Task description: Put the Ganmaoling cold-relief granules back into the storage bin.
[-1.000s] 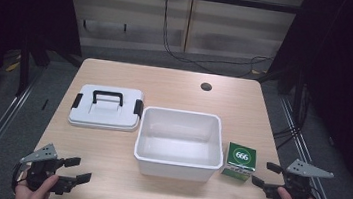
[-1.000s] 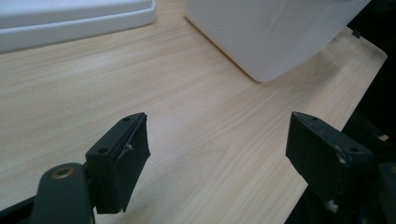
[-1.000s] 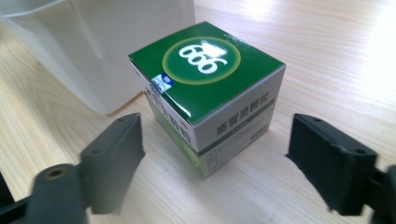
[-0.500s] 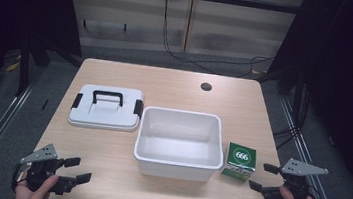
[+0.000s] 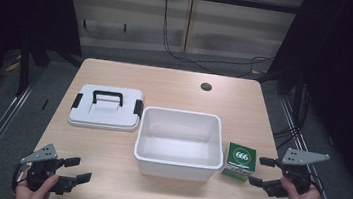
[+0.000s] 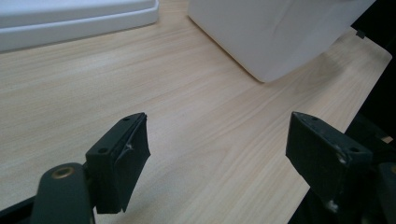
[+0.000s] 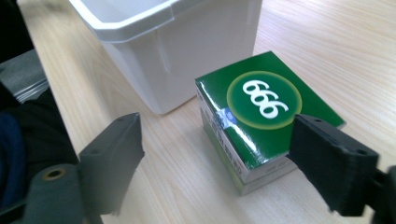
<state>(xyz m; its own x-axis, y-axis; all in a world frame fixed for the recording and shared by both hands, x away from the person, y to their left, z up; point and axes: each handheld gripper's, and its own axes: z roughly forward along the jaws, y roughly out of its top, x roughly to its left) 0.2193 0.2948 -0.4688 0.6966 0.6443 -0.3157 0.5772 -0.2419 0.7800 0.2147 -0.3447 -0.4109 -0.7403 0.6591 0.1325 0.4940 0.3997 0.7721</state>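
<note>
A green box marked 666 [image 5: 241, 158] [image 7: 261, 109] lies flat on the wooden table just right of an open white bin [image 5: 179, 142] [image 7: 154, 42]. My right gripper [image 5: 263, 172] [image 7: 224, 168] hangs open a little to the right of the box, jaws pointing at it, apart from it. A white lid with a black handle [image 5: 106, 106] [image 6: 70, 18] rests left of the bin. Near the table's front left corner my left gripper [image 5: 79, 168] [image 6: 217, 154] stands open over bare wood, its jaws aimed toward the bin [image 6: 275, 32].
A round cable hole [image 5: 206, 87] is set in the table's far right part. The table [image 5: 108, 147] ends close behind both hands at the front edge. Cables run along the floor beyond the far edge.
My right gripper has shifted slightly toward the front edge and nearer the green box. The left gripper has barely moved.
</note>
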